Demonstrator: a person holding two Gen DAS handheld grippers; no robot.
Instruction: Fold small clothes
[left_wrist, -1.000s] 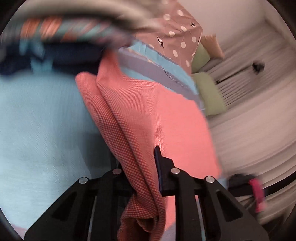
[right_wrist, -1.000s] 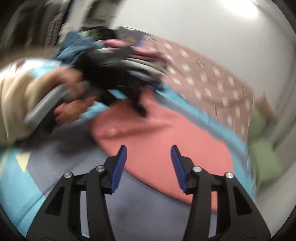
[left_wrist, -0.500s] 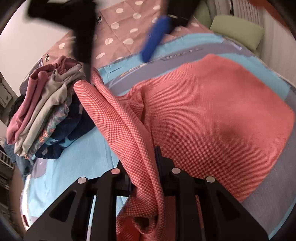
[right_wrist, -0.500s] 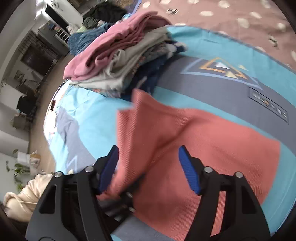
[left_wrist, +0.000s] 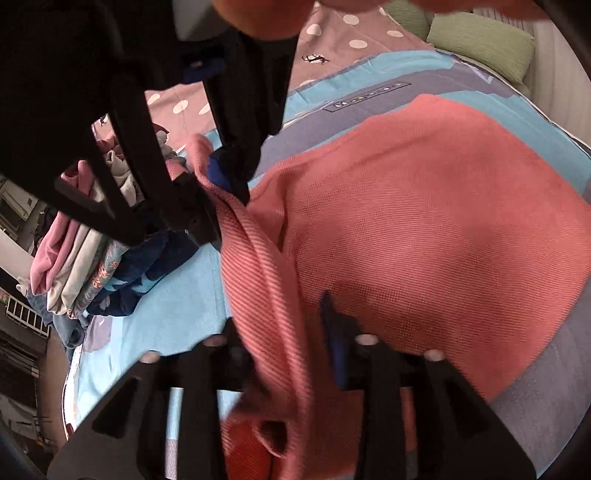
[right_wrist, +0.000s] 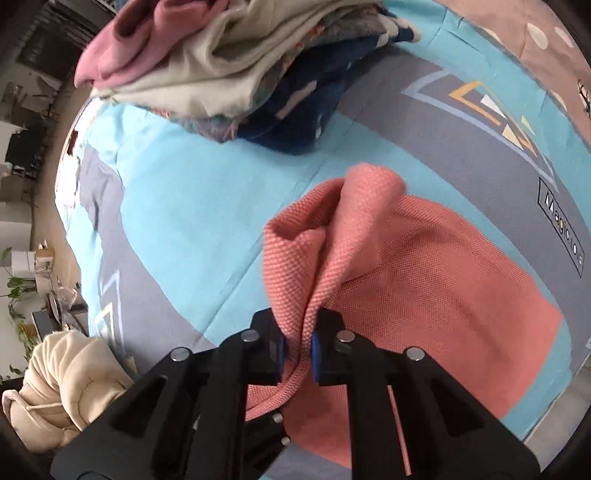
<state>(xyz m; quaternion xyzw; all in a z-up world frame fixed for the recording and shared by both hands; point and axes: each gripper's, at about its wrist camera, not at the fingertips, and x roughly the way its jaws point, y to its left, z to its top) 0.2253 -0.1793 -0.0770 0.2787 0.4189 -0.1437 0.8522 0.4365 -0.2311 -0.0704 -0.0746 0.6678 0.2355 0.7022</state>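
**Coral cloth pinched at one bunched edge**

I see a coral knit cloth (right_wrist: 436, 280) with a coarse waffle weave, lying mostly flat on the blue-and-grey bedspread (right_wrist: 192, 206). My right gripper (right_wrist: 298, 350) has just clamped down on a raised fold of its edge. My left gripper (left_wrist: 284, 354) has just been spreading; the cloth hangs loosely between its jaws, unpressed. A stack of folded clothes (right_wrist: 236, 70) sits nearby, clear bedspread between.

Right gripper (right_wrist: 298, 347) clamped cloth (right_wrist: 424, 280); left gripper (left_wrist: 284, 350) loosened.
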